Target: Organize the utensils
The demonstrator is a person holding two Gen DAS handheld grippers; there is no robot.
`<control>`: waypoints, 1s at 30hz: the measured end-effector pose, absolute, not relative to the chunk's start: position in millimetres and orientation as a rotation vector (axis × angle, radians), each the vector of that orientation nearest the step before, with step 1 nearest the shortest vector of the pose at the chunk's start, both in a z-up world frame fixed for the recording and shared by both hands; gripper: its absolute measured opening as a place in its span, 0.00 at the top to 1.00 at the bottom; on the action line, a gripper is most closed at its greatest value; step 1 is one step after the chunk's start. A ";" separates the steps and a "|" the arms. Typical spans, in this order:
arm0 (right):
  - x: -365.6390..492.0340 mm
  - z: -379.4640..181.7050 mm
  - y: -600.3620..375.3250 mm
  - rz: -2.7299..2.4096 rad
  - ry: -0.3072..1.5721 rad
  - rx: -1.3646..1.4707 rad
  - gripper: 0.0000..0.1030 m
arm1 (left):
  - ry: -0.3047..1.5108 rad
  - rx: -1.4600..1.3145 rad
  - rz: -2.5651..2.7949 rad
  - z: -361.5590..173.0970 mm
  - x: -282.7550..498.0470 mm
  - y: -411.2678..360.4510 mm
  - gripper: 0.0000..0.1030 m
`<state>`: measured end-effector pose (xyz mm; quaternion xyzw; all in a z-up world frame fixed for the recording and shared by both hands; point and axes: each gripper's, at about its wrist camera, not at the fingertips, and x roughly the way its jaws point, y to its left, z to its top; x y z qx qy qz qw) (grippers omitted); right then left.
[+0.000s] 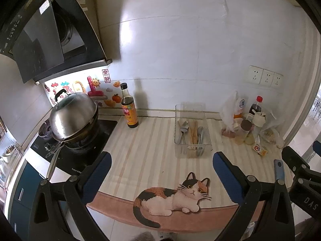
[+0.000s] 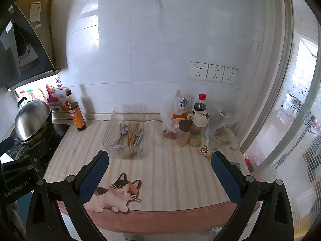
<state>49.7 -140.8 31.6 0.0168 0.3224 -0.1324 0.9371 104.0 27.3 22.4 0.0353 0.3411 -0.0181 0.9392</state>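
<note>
A clear plastic organizer tray (image 1: 208, 140) (image 2: 109, 134) stands on the striped counter mat near the back wall. It holds metal spoons (image 1: 183, 129) (image 2: 123, 130), wooden chopsticks (image 1: 194, 132) (image 2: 132, 132) and more metal cutlery (image 1: 200, 133) (image 2: 139, 135), sorted side by side. My left gripper (image 1: 161, 172) is open and empty, held back over the counter's front edge. My right gripper (image 2: 160, 172) is open and empty too, also at the front edge. Part of the right gripper (image 1: 301, 172) shows at the right of the left wrist view.
A dark sauce bottle (image 1: 129, 108) (image 2: 76, 114) stands left of the tray. A lidded wok (image 1: 73, 118) (image 2: 33, 118) sits on the stove at the left. Bottles, jars and bags (image 1: 248, 122) (image 2: 192, 124) crowd the back right corner. A cat picture (image 1: 172, 198) (image 2: 118, 194) marks the mat's front.
</note>
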 end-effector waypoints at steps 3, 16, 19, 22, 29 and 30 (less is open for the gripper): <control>51.8 32.0 -139.8 -0.268 0.660 0.033 0.00 | 0.698 0.072 -0.033 20.8 105.3 28.4 0.00; 60.4 27.9 -136.4 -0.243 0.679 0.025 0.00 | 0.705 0.068 -0.028 16.8 107.5 31.8 0.00; 60.5 27.8 -136.3 -0.245 0.678 0.023 0.00 | 0.703 0.067 -0.029 16.1 108.0 32.2 0.00; 61.1 27.2 -136.4 -0.244 0.679 0.024 0.00 | 0.705 0.074 -0.029 14.8 109.3 31.6 0.00; 62.7 24.8 -136.7 -0.241 0.681 0.022 0.00 | 0.703 0.075 -0.029 14.7 109.3 31.7 0.00; 62.8 24.9 -136.7 -0.243 0.680 0.021 0.00 | 0.703 0.075 -0.029 14.1 109.9 31.4 0.00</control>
